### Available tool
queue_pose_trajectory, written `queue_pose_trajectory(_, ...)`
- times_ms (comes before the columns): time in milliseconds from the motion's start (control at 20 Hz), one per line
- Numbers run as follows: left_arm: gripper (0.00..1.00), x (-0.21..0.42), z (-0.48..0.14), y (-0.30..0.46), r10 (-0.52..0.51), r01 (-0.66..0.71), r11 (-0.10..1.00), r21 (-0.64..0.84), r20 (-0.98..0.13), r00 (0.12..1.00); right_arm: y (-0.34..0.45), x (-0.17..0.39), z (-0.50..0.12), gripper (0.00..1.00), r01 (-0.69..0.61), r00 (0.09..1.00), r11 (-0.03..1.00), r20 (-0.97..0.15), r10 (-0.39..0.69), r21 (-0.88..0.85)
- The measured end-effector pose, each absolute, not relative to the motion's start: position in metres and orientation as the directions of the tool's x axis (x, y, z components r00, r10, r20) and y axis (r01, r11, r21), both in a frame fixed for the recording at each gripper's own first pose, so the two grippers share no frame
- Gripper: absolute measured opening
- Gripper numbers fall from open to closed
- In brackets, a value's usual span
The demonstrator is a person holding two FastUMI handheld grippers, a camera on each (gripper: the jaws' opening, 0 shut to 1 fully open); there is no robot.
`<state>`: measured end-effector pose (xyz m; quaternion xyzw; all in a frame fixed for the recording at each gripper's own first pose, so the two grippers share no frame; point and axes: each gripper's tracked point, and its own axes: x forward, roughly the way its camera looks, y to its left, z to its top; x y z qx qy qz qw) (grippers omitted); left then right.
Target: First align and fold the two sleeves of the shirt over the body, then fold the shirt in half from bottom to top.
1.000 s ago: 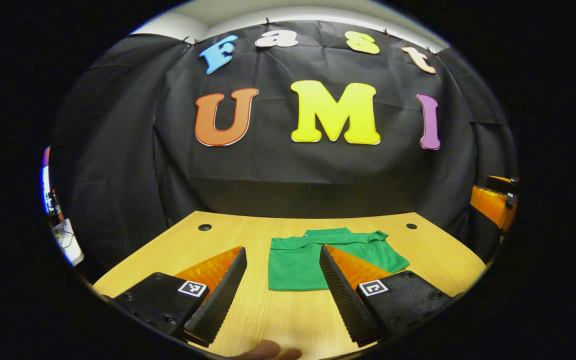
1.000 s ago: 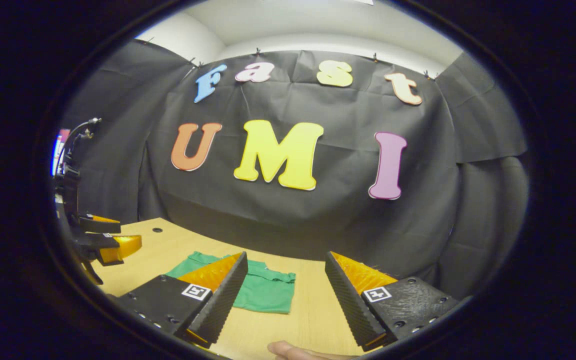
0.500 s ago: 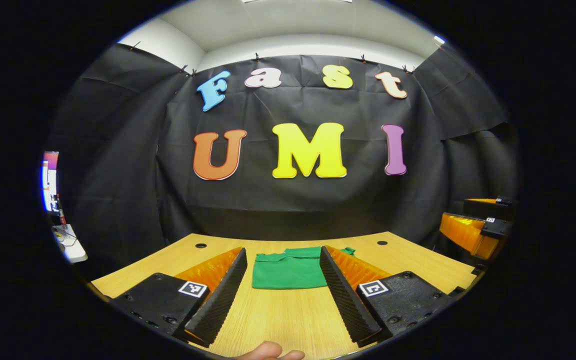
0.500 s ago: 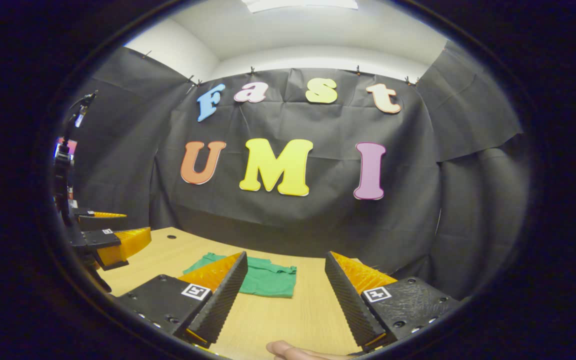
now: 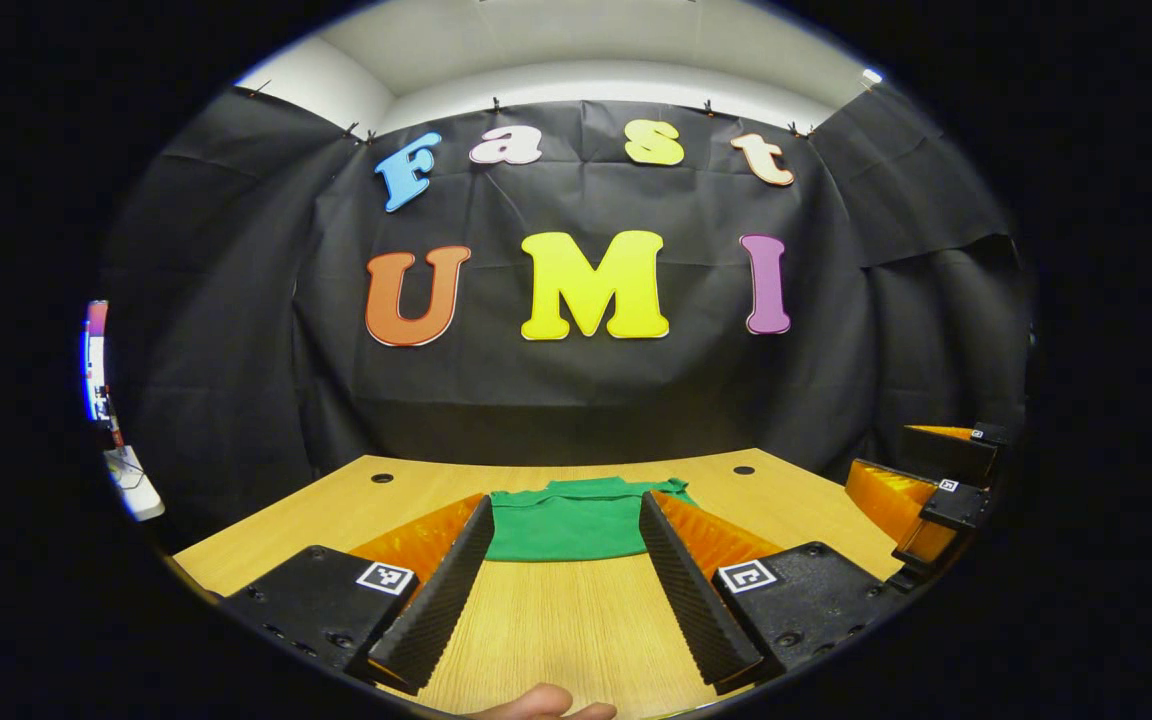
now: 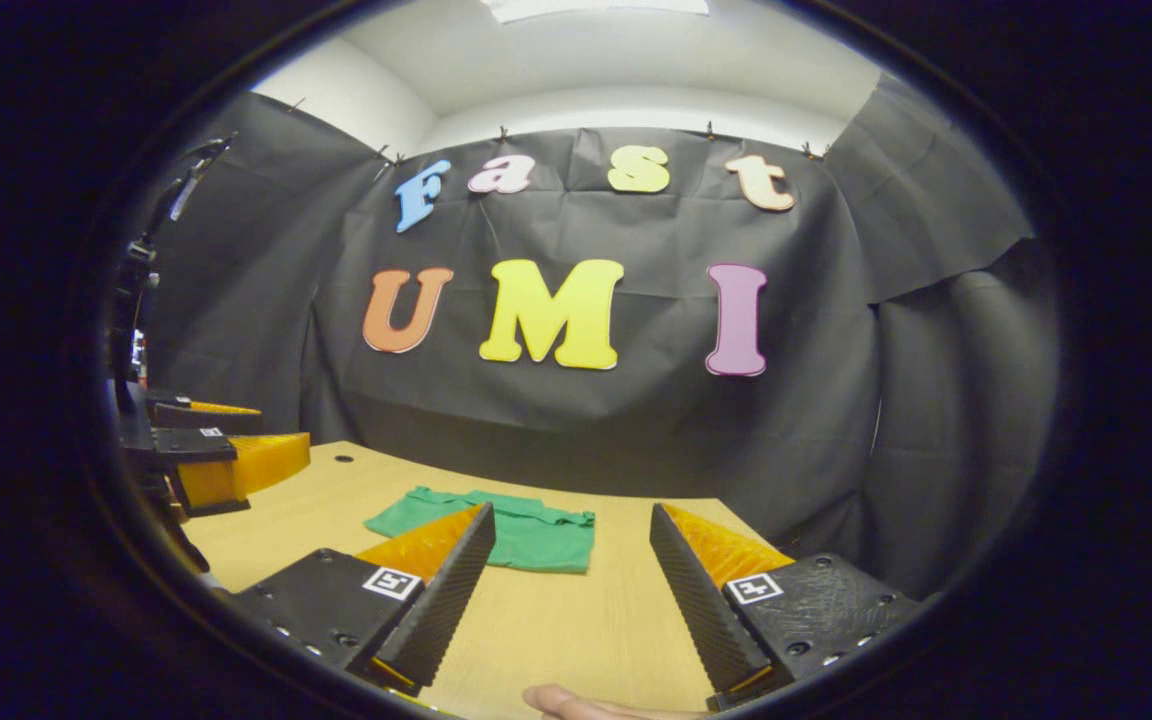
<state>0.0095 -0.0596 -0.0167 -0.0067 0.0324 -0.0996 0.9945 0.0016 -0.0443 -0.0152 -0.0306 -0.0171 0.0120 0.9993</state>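
The green shirt point(image 5: 568, 522) lies folded into a compact rectangle on the wooden table point(image 5: 576, 630), collar toward the back wall. In the left gripper view my left gripper point(image 5: 564, 585) is open, held well short of the shirt, which shows between its fingers. In the right gripper view the shirt point(image 6: 526, 535) lies ahead and to the left, and my right gripper point(image 6: 566, 600) is open with nothing between its fingers. The right gripper point(image 5: 921, 490) also shows at the right edge of the left gripper view, the left gripper point(image 6: 216, 450) at the left edge of the right gripper view.
Two round holes point(image 5: 382, 478) point(image 5: 743, 469) sit near the table's back edge, against the black cloth wall. A fingertip point(image 5: 536, 705) shows at the bottom of the left gripper view, another fingertip point(image 6: 576, 702) in the right gripper view.
Both grippers have drawn back from the shirt, which now looks smaller and farther away. Both stayed open. The shirt has not moved.
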Motion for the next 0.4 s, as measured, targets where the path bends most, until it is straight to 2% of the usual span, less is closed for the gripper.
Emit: queue_pose_trajectory(400, 0.94, 0.018, -0.032, -0.059, -0.196, 0.194, 0.98, -0.036, -0.1, 0.975, -0.044, 0.015, -0.033, 0.97, 0.009, 1.0, 0.996, -0.006, -0.01, -0.088)
